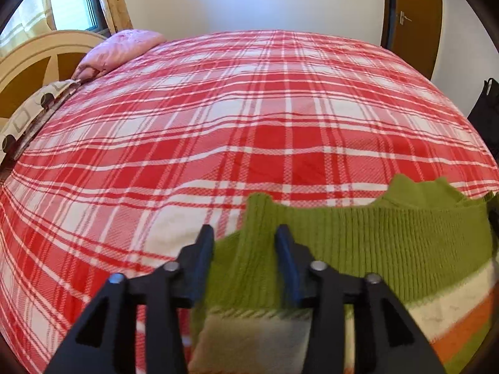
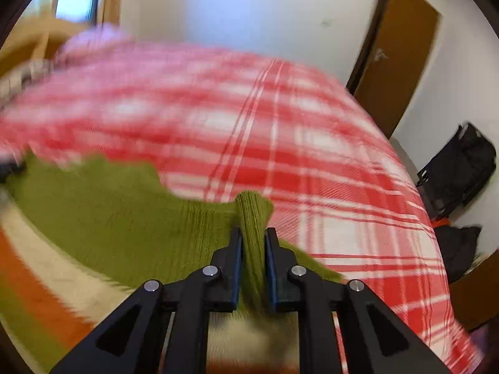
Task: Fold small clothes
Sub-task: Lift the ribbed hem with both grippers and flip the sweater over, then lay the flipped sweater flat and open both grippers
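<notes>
A home bedroom — plaid-covered bed (image 1: 249,118), pink pillow (image 1: 121,48), wooden door (image 1: 414,15).

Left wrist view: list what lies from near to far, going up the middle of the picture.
left gripper → green sweater → red plaid blanket → white wall

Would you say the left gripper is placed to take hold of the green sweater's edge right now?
Probably yes. The left gripper is open with the green sweater edge lying between its fingers on the plaid blanket, and nothing blocks it. The right gripper already pinches the other corner.
</notes>
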A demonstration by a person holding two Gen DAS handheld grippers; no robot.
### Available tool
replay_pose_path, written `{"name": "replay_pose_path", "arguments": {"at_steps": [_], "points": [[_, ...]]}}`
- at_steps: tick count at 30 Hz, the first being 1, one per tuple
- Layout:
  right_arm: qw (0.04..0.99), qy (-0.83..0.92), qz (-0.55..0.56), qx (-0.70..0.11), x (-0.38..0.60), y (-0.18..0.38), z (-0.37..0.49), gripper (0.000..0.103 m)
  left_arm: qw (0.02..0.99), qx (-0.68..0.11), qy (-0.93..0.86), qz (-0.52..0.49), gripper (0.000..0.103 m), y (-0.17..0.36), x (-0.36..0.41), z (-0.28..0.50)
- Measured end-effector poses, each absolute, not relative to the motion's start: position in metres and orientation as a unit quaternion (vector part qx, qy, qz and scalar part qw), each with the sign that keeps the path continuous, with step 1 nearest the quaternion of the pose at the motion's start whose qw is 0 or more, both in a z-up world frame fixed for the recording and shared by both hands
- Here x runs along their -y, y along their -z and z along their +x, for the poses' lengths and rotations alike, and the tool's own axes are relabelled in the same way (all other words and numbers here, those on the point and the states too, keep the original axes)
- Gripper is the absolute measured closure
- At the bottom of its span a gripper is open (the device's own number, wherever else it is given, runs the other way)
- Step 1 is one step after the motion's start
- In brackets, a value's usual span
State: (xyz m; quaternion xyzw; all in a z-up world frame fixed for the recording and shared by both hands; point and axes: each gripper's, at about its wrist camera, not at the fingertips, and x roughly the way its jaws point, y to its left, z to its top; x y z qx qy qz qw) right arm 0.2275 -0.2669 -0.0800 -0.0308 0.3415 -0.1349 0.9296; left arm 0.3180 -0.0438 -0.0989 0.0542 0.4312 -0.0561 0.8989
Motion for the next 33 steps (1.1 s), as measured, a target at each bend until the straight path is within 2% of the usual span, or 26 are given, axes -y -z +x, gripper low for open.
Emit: {"name": "replay_pose_path", "arguments": {"at_steps": [2,4,9,15,20,26,33], "points": [[0.944,0.15,-0.003,-0.295,0.267,0.054,0.192,0.087,0.902,-0.425,0.062,0.042,0.05,0.089,0.034,0.311],[0.95,0.127,0.009,-0.286,0.257,0.044,0.159,0.076,0.909,-0.412,0.056,0.035,0.037,0.075,0.019,0.293],[0.935,0.068,0.022,-0.348,0.224,0.072,0.099,0.076,0.914,-0.397,0.077,0.044,0.037,0.059,0.001,0.224],[0.905,0.073,0.071,-0.414,0.218,0.132,0.065,0.076,0.908,-0.405,0.092,0.053,0.037,0.083,0.004,0.161],[0.923,0.09,0.054,-0.371,0.21,0.139,0.044,0.076,0.896,-0.432,0.08,0.058,0.037,0.113,0.007,0.14],[0.929,0.079,0.077,-0.352,0.217,0.14,0.036,0.075,0.902,-0.415,0.065,0.097,0.035,0.112,0.012,0.124],[0.935,0.058,0.112,-0.333,0.224,0.143,0.033,0.073,0.905,-0.418,0.049,0.066,0.029,0.106,-0.003,0.109]]}}
